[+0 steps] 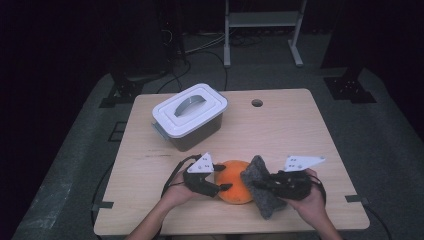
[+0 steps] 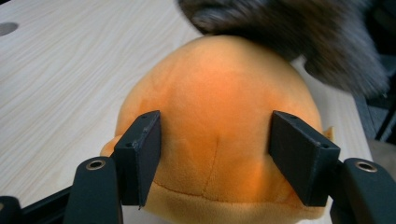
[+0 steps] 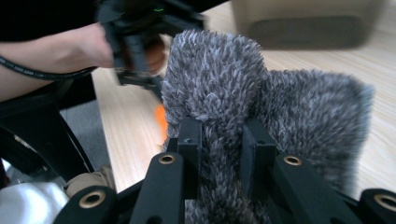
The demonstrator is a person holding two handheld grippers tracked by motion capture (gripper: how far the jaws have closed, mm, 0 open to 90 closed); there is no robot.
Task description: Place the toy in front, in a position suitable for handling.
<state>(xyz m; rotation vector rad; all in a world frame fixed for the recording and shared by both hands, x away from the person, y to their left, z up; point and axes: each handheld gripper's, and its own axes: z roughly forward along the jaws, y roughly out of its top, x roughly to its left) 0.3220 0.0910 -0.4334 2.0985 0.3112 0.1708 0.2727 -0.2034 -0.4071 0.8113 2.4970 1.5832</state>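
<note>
The round orange plush toy point(image 2: 219, 121), soft and light, sits clamped across its middle by the left gripper point(image 1: 220, 178), while the right gripper point(image 3: 219, 144) pinches a limp grey shaggy cloth point(image 3: 261, 102) by a fold, above the desk point(image 1: 280, 125).

No readable text or labels.

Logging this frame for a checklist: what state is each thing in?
Box: lid on, standing on the table.
Orange plush: on the table, clamped by the left gripper.
Grey furry cloth: pinched and bunched in the right gripper, against the plush.
</note>
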